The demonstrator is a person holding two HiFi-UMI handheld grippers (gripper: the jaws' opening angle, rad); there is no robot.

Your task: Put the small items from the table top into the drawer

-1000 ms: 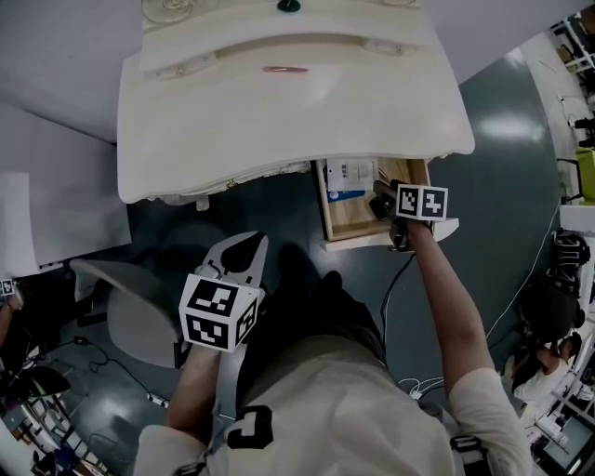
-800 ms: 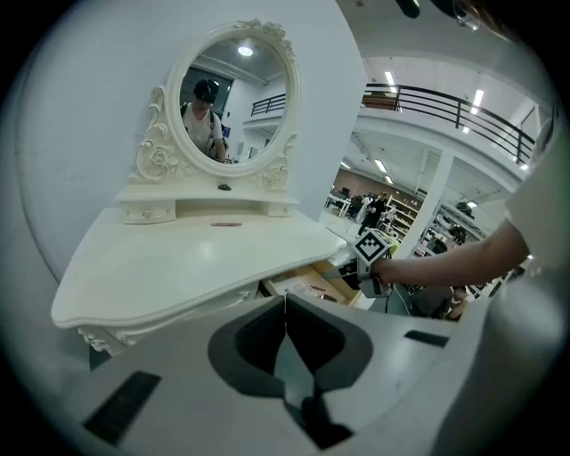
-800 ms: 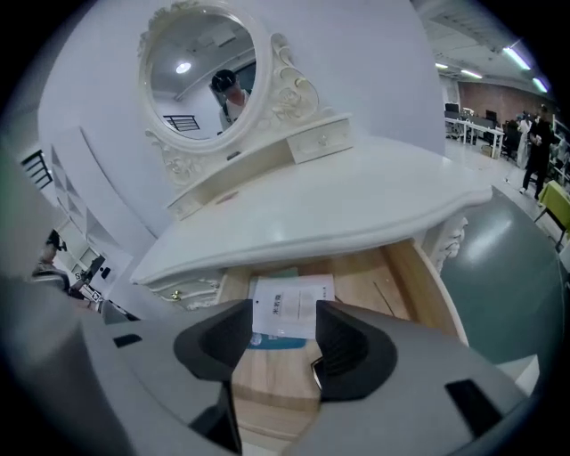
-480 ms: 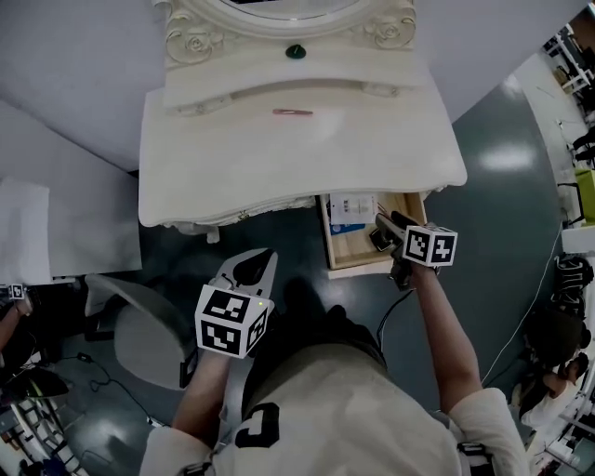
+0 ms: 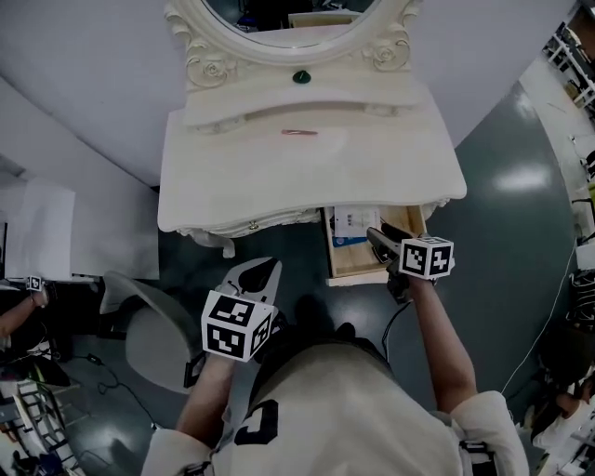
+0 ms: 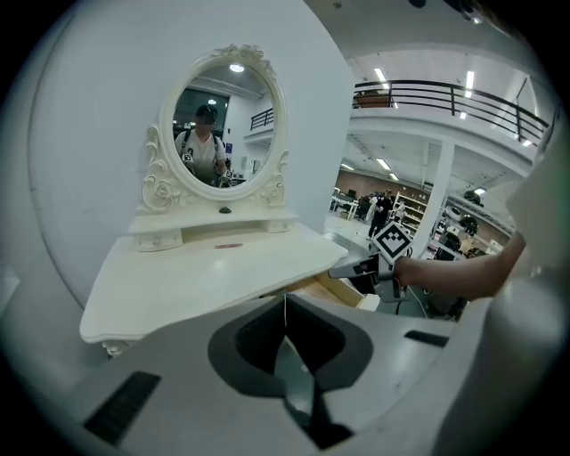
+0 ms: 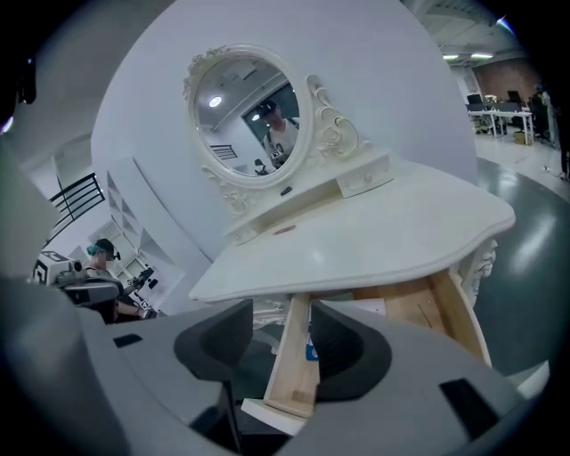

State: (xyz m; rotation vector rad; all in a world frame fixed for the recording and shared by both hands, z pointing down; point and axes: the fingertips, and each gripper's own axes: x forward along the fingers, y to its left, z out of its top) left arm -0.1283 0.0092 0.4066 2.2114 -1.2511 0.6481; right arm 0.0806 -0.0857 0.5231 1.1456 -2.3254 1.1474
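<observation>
Where the left gripper [image 6: 285, 307] shows jaws pressed together, short of the worktop [image 5: 372, 167] edge, the right gripper [image 7: 283, 313] has spread jaws framing a side wall of the open drawer [image 7: 294, 374]. The slim pink item [image 5: 299, 132] lies mid-worktop, with bare surface all round.

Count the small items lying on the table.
2: a pink clip mid-table, and a dark green piece on the shelf under the mirror. None seems hidden.
</observation>
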